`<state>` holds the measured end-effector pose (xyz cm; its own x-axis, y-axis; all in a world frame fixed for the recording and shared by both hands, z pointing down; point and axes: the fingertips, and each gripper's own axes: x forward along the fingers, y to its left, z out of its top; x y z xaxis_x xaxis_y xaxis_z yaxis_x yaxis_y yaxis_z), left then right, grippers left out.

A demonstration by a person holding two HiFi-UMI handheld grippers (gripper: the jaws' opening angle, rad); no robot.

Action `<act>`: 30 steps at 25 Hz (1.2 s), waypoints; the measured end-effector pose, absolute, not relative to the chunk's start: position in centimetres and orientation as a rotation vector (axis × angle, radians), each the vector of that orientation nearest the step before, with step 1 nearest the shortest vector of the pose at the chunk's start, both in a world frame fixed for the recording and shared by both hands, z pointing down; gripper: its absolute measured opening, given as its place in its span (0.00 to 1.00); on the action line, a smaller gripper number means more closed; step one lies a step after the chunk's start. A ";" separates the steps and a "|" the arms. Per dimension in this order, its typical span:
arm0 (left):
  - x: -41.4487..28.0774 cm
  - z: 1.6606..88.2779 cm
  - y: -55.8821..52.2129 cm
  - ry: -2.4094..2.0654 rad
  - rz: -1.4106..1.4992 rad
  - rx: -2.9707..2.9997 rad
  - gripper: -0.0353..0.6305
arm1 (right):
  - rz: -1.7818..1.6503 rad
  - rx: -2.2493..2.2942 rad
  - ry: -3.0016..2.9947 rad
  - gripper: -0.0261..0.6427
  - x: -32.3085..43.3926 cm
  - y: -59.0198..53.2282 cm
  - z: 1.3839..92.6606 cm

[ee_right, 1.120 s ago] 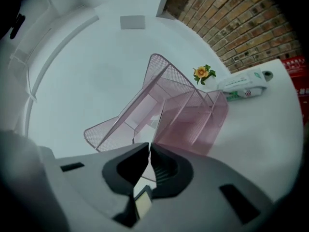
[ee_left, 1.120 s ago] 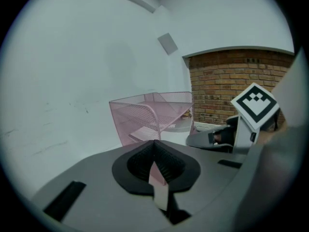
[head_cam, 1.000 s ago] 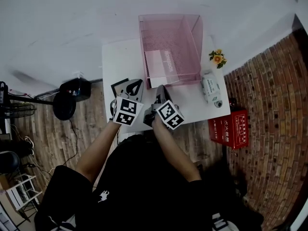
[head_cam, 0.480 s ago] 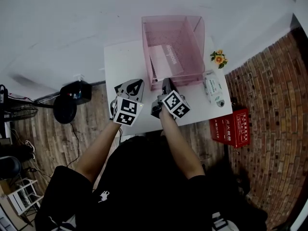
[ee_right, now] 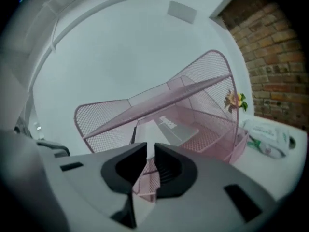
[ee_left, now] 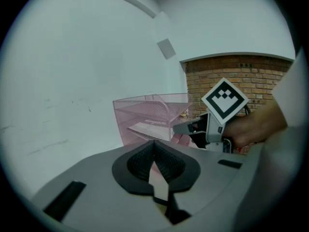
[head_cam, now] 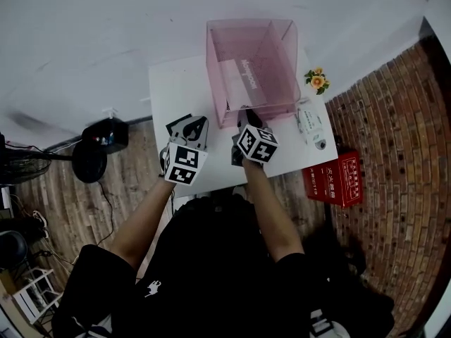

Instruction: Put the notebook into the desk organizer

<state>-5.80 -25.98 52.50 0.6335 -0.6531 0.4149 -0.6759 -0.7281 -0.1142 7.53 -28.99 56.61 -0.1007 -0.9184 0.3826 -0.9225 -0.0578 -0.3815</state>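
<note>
Notebook (head_cam: pixel 236 86) lay inside the pink mesh desk organizer (head_cam: pixel 285 62), flat on the lower tray, so the placing looked done. Judged as thin, light and a bit floppy, with a smooth cover likely to slide on the mesh. Best hold would be a pinch on the free edge facing the open front, near a corner. Lying flat, it left little room for a jaw underneath.

Right gripper (head_cam: pixel 246 122) sat just short of the organizer's front. Its jaws had just been opening and stood a little apart, nothing between them, only mesh seen through the gap. Left gripper (head_cam: pixel 192 125) hung over the white table (head_cam: pixel 176 94), jaws closed together and empty.

Head view alone showed both grippers side by side and a red box (head_cam: pixel 331 182) on the floor. Right gripper view alone showed the notebook tucked under the upper shelf, plus the flower (ee_right: pixel 235 100) and white packet (ee_right: pixel 268 139) beside the organizer. Left gripper view alone showed the right gripper side-on with the hand (ee_left: pixel 256 127) holding it.
</note>
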 end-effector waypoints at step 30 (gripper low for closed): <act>-5.2 46.0 -9.1 -1.259 0.400 2.787 0.06 | 0.478 1.995 -2.371 0.04 10.6 -4.8 45.3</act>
<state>-5.19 -9.12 46.04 0.6334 -0.7295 0.2580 -0.7445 -0.6655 -0.0539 10.61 -4.77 45.27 -0.1905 -0.9613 0.1988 -0.9633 0.1441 -0.2265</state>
